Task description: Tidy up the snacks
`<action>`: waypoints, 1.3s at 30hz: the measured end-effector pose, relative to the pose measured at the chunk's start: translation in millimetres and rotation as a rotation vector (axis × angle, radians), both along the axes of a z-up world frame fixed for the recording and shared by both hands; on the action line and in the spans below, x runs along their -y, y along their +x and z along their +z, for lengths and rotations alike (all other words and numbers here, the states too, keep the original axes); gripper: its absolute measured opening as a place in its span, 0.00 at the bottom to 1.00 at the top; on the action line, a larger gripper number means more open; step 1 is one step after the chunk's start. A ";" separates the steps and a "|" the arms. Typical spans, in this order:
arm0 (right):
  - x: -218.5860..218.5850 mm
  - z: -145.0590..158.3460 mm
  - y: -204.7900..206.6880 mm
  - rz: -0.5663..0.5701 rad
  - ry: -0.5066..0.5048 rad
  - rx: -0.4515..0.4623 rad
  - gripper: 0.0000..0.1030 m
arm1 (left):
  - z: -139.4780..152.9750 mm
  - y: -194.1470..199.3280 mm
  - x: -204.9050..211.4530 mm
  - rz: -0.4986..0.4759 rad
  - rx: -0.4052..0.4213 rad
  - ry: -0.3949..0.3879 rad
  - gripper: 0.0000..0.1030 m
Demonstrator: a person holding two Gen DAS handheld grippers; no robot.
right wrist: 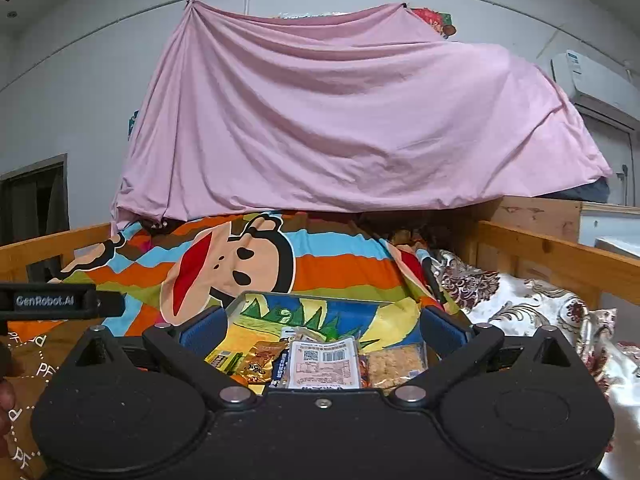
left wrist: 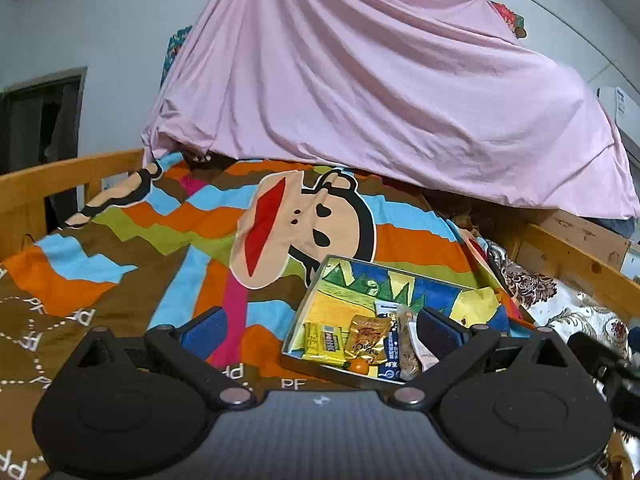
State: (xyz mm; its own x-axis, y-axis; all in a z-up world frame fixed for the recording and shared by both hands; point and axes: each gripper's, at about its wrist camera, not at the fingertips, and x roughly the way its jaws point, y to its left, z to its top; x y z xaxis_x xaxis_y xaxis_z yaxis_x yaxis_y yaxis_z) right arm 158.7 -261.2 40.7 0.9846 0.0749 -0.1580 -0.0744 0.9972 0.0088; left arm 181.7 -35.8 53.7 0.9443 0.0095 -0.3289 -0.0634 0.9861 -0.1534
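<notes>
A shallow tray (left wrist: 320,280) with a brightly painted floor lies on the bed, on a striped cartoon-monkey blanket (left wrist: 200,216). The snacks are gathered at the tray's near end. In the left wrist view they read, left to right: a yellow packet (left wrist: 322,340), an orange-gold sachet (left wrist: 368,336) with a small orange (left wrist: 357,366) at its foot, a blue-and-white packet (left wrist: 390,354) and a brown bar in clear wrap (left wrist: 410,344). The right wrist view adds a white labelled pack (right wrist: 322,364) with a barcode lying on top, and a flat crispy slab (right wrist: 394,362) just right of it. The far half of the tray is bare.

Both tongs stand wide with nothing between the pads. The left tongs (left wrist: 320,326) sit left of the tray, their right pad over its near right corner. The right tongs (right wrist: 322,330) straddle the tray's near end, raised above the snacks and not touching them. The body of the left tongs shows at the left edge of the right wrist view.

Wooden rails (left wrist: 60,184) bound the bed left and right. A floral cloth (right wrist: 520,304) fills the strip between blanket and right rail. A pink sheet (left wrist: 380,92) hangs over the bed's far end. Open blanket spreads left of and beyond the tray.
</notes>
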 end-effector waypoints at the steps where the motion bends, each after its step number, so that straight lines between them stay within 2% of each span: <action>1: 0.9 0.4 -3.6 0.000 0.001 0.000 0.99 | -0.2 -3.9 0.5 0.000 0.000 0.007 0.99; 9: 2.4 6.7 -25.8 0.004 0.013 0.016 0.99 | -5.3 -34.9 1.0 0.024 0.008 0.016 0.99; 21: -3.3 2.5 -53.3 0.004 -0.002 0.005 0.99 | -12.7 -68.3 4.8 0.022 0.045 0.070 0.99; 30: -12.3 -8.8 -73.1 -0.002 -0.035 -0.007 0.99 | -28.7 -92.4 -1.3 0.019 0.020 0.126 1.00; 39: -11.6 -18.1 -86.9 -0.043 -0.031 0.013 0.99 | -32.1 -100.6 -17.7 0.048 0.003 0.073 1.00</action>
State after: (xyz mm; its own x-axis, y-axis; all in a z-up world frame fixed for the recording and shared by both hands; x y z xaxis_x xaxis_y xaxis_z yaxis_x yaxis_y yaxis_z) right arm 71.8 -249.6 22.5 0.9888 0.0277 -0.1468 -0.0314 0.9992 -0.0227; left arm 81.0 -18.1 21.6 0.9432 0.0788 -0.3228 -0.1107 0.9905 -0.0817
